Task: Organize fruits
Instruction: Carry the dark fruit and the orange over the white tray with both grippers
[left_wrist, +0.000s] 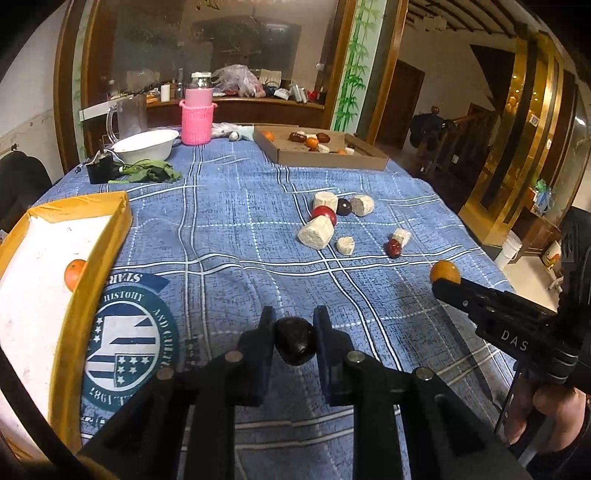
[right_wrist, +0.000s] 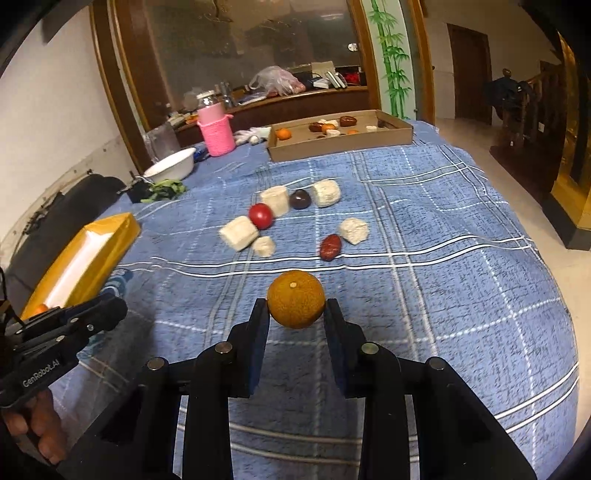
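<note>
My left gripper (left_wrist: 294, 326) is shut on a dark, almost black fruit (left_wrist: 295, 341) above the blue cloth. To its left stands a yellow-rimmed white box (left_wrist: 92, 251) with one orange (left_wrist: 75, 273) inside. My right gripper (right_wrist: 295, 312) is shut on an orange fruit (right_wrist: 296, 299), which also shows in the left wrist view (left_wrist: 445, 272). Loose on the cloth lie a red round fruit (right_wrist: 261, 216), a dark plum (right_wrist: 299, 199), a red date (right_wrist: 330, 246) and several pale foam cylinders (right_wrist: 239, 232).
A brown cardboard tray (right_wrist: 343, 142) with several fruits stands at the table's far side. A pink knitted holder with a bottle (left_wrist: 197, 116), a white bowl (left_wrist: 146, 144), a clear jug (left_wrist: 127, 116) and green leaves (left_wrist: 151, 173) lie at the far left.
</note>
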